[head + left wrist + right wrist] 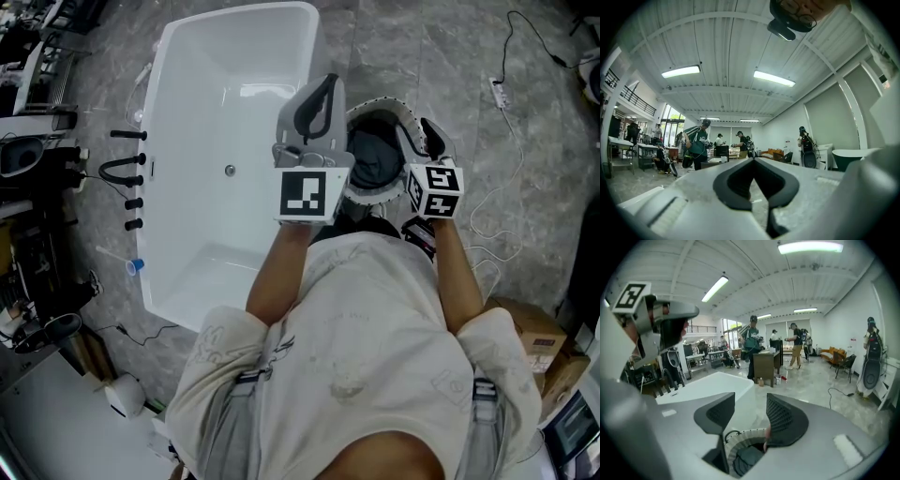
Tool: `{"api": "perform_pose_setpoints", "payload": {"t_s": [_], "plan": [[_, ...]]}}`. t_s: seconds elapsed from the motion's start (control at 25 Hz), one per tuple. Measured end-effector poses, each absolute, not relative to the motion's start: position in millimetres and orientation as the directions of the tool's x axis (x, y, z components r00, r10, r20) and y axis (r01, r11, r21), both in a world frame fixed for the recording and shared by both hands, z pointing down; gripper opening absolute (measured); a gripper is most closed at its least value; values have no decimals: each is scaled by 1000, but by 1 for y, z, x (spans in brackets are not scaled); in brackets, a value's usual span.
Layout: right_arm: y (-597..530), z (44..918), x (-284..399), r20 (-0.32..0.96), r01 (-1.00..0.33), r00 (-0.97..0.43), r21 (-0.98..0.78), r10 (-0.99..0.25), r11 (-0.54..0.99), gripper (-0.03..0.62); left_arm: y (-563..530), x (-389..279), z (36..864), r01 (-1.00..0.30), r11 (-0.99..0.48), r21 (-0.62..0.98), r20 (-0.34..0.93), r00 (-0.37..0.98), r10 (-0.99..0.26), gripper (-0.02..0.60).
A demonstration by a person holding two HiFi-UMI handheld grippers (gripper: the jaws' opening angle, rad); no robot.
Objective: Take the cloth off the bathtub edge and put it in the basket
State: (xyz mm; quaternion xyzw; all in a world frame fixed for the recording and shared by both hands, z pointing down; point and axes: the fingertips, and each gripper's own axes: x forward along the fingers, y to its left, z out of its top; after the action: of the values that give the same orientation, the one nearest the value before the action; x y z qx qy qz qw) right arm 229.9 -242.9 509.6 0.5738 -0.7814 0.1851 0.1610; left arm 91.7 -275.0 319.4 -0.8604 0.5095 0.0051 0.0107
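- The cloth (375, 159) is already in the basket (398, 111). It lies bunched at the bottom, clear of the tub (216, 122) edge, so I'd say the job is about done.
- The right claw (427, 129) hangs over the basket. Its jaws are partly apart and there is nothing between them.
- From its own camera, the right claw (750, 401) looks down past its pads at the basket rim (743, 437) and the cloth (750, 458) below.
- The left claw (322, 94) is held level beside it, pinched shut on nothing. Its tips (754, 161) meet in its own view.
- The biggest risk I see is the basket. It looks light and stands just beside the tub, close in front of the person, so a low swing of either claw or a step forward could tip it and spill the cloth.
- A white cable (487, 206) trails on the floor (422, 47) to the person's right. Stepping back that way could catch a foot.
- The cloth is dark grey, soft and crumpled, with no set shape.
- The basket is round, pale and woven like rope, with a ribbed rim that would give under a knock.
- The tub is glossy, hard and white, a rounded oblong with a thin smooth lip.
- The floor is grey veined stone, which looks slick.
- The right claw's pads are black and finely ridged.
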Motion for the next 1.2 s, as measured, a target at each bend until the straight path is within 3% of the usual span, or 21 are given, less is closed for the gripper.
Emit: {"api": "perform_pose_setpoints", "payload": {"t_s": [0.6, 1.2], "plan": [[-236, 313, 249, 32, -965, -253, 55, -967, 255, 215, -265, 87, 311, -882, -471, -10, -30, 471, -882, -3], [-255, 301, 178, -2, -915, -402, 48, -916, 401, 215, -258, 23, 308, -940, -341, -25, -37, 342, -939, -3]]}}
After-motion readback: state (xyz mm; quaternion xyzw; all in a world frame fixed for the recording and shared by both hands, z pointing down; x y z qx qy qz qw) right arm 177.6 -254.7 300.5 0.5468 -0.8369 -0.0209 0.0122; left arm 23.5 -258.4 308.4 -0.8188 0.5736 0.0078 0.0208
